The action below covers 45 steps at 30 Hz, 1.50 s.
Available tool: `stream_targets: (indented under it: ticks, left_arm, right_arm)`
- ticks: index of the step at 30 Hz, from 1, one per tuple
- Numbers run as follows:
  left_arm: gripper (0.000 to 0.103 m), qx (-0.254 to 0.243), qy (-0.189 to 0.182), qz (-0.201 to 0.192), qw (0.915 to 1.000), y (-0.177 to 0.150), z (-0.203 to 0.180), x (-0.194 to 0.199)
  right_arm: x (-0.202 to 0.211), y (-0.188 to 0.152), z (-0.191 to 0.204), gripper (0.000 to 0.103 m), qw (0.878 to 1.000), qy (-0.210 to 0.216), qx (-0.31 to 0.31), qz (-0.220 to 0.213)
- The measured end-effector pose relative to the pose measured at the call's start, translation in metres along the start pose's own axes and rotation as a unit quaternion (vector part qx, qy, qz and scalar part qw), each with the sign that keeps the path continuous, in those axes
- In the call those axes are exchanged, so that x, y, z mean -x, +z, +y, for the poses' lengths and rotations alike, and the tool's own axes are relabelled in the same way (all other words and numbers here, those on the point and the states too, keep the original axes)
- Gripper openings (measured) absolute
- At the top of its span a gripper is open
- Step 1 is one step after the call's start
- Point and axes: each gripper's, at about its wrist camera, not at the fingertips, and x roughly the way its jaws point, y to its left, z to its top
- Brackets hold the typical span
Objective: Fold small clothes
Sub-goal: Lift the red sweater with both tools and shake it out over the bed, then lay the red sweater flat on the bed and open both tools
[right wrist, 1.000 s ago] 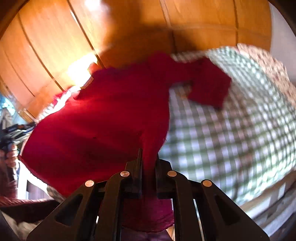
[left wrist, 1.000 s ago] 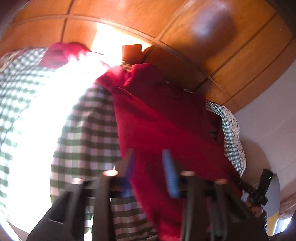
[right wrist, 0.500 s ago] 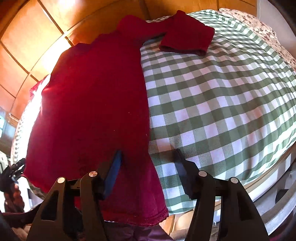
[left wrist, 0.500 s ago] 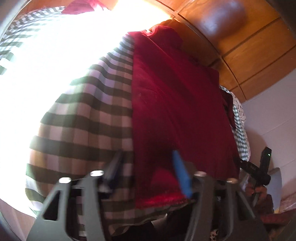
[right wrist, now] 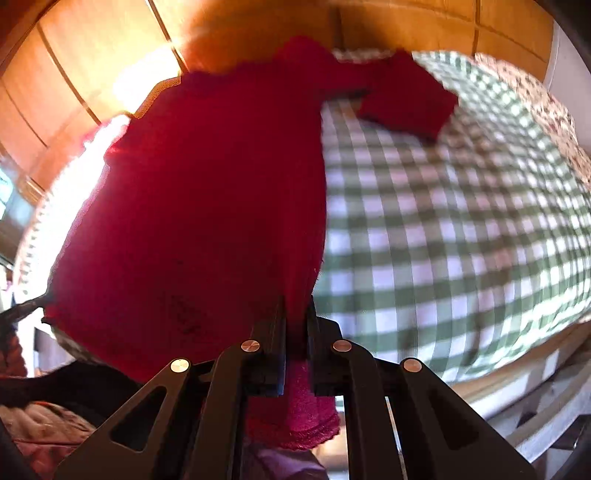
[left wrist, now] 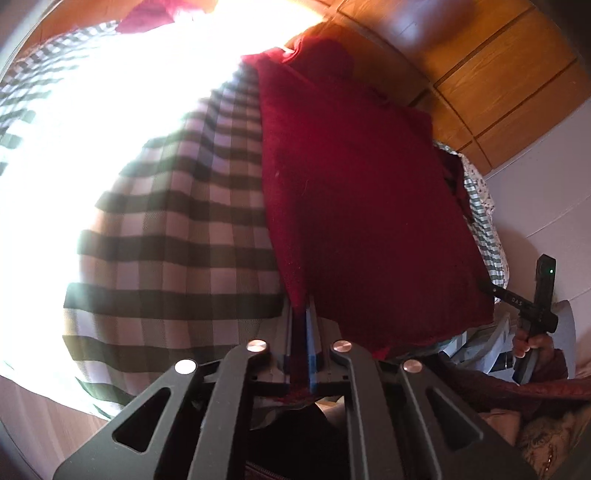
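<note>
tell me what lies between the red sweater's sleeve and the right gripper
In the right wrist view, only bare green checked bedcover lies between the red sweater sleeve and the right gripper, which is shut on the sweater's bottom edge.

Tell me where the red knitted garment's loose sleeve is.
In the right wrist view, the sleeve lies upper right on the green checked bedcover, near the wooden headboard.

Left gripper [left wrist: 306, 325] clamped shut, right gripper [right wrist: 295, 321] likewise — both angled steeply downward
</note>
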Motion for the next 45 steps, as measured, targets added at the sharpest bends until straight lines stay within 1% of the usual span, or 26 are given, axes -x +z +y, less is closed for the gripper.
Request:
stream_targets:
  ticks: [1, 2, 3, 4, 5, 6, 10, 12, 15, 20, 21, 22, 23, 25, 27, 30, 32, 34, 35, 36, 37, 38, 39, 42, 44, 45]
  left_arm:
    - [0.015, 0.009, 0.001, -0.011, 0.9999, 0.005, 0.002, 0.004]
    - [0.025, 0.017, 0.006, -0.027, 0.9995, 0.01, 0.005, 0.009]
    - [0.028, 0.022, 0.013, -0.044, 0.9987, 0.018, 0.009, 0.015]
    - [0.033, 0.026, 0.03, -0.065, 0.9971, 0.028, 0.015, 0.023]
    - [0.034, 0.034, 0.049, -0.078, 0.9951, 0.038, 0.022, 0.028]
    - [0.034, 0.045, 0.066, -0.089, 0.9929, 0.05, 0.029, 0.031]
    - [0.036, 0.098, 0.132, -0.125, 0.9785, 0.102, 0.06, 0.039]
    - [0.036, 0.126, 0.147, -0.134, 0.9719, 0.128, 0.074, 0.039]
    - [0.039, 0.15, 0.165, -0.154, 0.9625, 0.17, 0.09, 0.04]
    - [0.047, 0.205, 0.147, -0.17, 0.9525, 0.235, 0.122, 0.032]
    - [0.048, 0.22, 0.136, -0.177, 0.9495, 0.249, 0.131, 0.031]
    - [0.052, 0.232, 0.126, -0.184, 0.947, 0.263, 0.131, 0.026]
    - [0.06, 0.243, 0.114, -0.19, 0.9444, 0.276, 0.137, 0.025]
    - [0.063, 0.267, 0.099, -0.206, 0.9363, 0.299, 0.149, 0.025]
    - [0.068, 0.286, 0.076, -0.214, 0.9309, 0.324, 0.157, 0.024]
    - [0.069, 0.319, 0.057, -0.218, 0.9205, 0.351, 0.17, 0.017]
    - [0.069, 0.331, 0.049, -0.208, 0.919, 0.37, 0.182, 0.002]
    - [0.067, 0.348, 0.074, -0.2, 0.9127, 0.382, 0.19, -0.01]
    - [0.063, 0.352, 0.077, -0.195, 0.9122, 0.387, 0.196, -0.018]
    - [0.055, 0.355, 0.082, -0.187, 0.9124, 0.391, 0.204, -0.027]
    - [0.029, 0.358, 0.089, -0.181, 0.9117, 0.393, 0.207, -0.033]
    - [0.009, 0.355, 0.089, -0.182, 0.9125, 0.394, 0.211, -0.036]
    - [0.01, 0.346, 0.094, -0.193, 0.9134, 0.394, 0.209, -0.033]
    - [0.008, 0.305, 0.12, -0.257, 0.9091, 0.377, 0.189, -0.005]
    - [0.008, 0.289, 0.129, -0.297, 0.9011, 0.356, 0.18, 0.02]
    - [0.008, 0.284, 0.136, -0.316, 0.8949, 0.343, 0.177, 0.033]
  right_arm:
    - [-0.001, 0.0, 0.001, 0.008, 1.0, 0.001, -0.004, 0.0]
    - [0.002, 0.003, 0.001, 0.009, 1.0, 0.001, -0.005, -0.006]
    - [0.004, 0.006, 0.003, 0.014, 1.0, -0.003, -0.006, -0.013]
    - [0.009, 0.011, 0.003, 0.03, 1.0, -0.009, -0.009, -0.025]
    - [0.015, 0.017, 0.003, 0.048, 0.999, -0.012, -0.014, -0.042]
    - [0.019, 0.024, 0.005, 0.053, 0.998, -0.012, -0.019, -0.06]
    - [0.02, 0.047, 0.029, 0.055, 0.995, 0.02, -0.016, -0.093]
    - [0.008, 0.056, 0.053, 0.055, 0.995, 0.039, -0.004, -0.092]
    - [-0.013, 0.067, 0.085, 0.055, 0.995, 0.059, 0.01, -0.085]
    - [-0.058, 0.08, 0.132, 0.055, 0.995, 0.047, 0.049, -0.068]
    - [-0.062, 0.081, 0.137, 0.055, 0.995, 0.036, 0.057, -0.073]
    - [-0.065, 0.083, 0.143, 0.059, 0.994, 0.024, 0.07, -0.082]
    - [-0.066, 0.083, 0.146, 0.062, 0.993, 0.018, 0.078, -0.087]
    - [-0.073, 0.084, 0.151, 0.069, 0.992, 0.01, 0.09, -0.093]
    - [-0.077, 0.083, 0.151, 0.073, 0.99, 0.008, 0.094, -0.1]
    - [-0.081, 0.079, 0.151, 0.076, 0.989, 0.003, 0.096, -0.114]
    - [-0.083, 0.078, 0.152, 0.077, 0.988, -0.002, 0.098, -0.119]
    - [-0.084, 0.079, 0.151, 0.078, 0.988, -0.002, 0.096, -0.119]
    - [-0.083, 0.079, 0.15, 0.078, 0.988, -0.002, 0.095, -0.118]
    - [-0.083, 0.08, 0.15, 0.078, 0.989, -0.002, 0.095, -0.117]
    - [-0.084, 0.081, 0.151, 0.079, 0.989, -0.002, 0.095, -0.116]
    - [-0.085, 0.081, 0.151, 0.079, 0.989, -0.003, 0.095, -0.116]
    - [-0.085, 0.082, 0.151, 0.079, 0.989, -0.002, 0.094, -0.117]
    - [-0.085, 0.081, 0.151, 0.079, 0.989, -0.003, 0.094, -0.118]
    - [-0.085, 0.081, 0.151, 0.079, 0.989, -0.003, 0.093, -0.119]
    - [-0.085, 0.081, 0.151, 0.079, 0.988, -0.003, 0.092, -0.12]
